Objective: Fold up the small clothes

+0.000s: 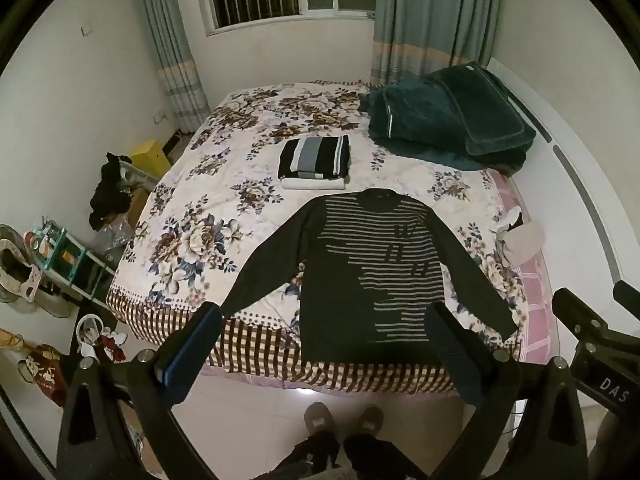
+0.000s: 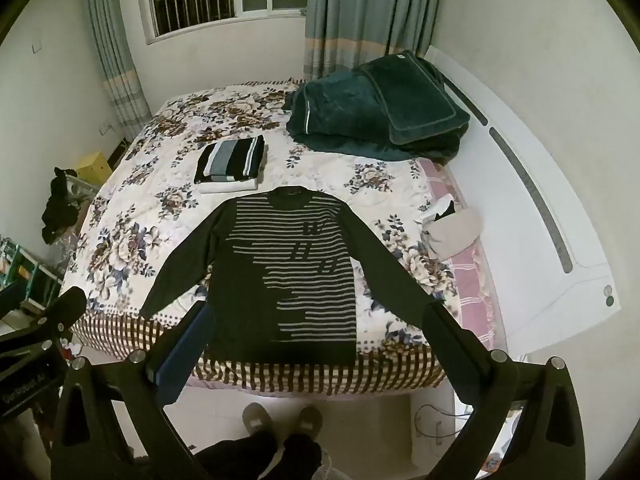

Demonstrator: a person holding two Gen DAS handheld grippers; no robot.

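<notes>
A dark long-sleeved sweater with grey stripes (image 1: 360, 272) lies flat, front up, sleeves spread, at the near edge of the bed; it also shows in the right wrist view (image 2: 288, 276). Behind it sits a stack of folded clothes (image 1: 314, 158), a striped one on a white one, also in the right wrist view (image 2: 230, 162). My left gripper (image 1: 324, 320) is open and empty, held above the sweater's hem. My right gripper (image 2: 316, 320) is open and empty, also above the hem. The right gripper shows at the right edge of the left wrist view (image 1: 592, 332).
The bed has a floral quilt (image 1: 208, 216). Dark green blankets and a pillow (image 1: 452, 120) are piled at the far right. A beige cloth (image 2: 452, 232) lies by the white headboard (image 2: 540, 216). Cluttered shelves (image 1: 64, 256) stand left. The person's slippers (image 1: 344, 420) are on the tiled floor.
</notes>
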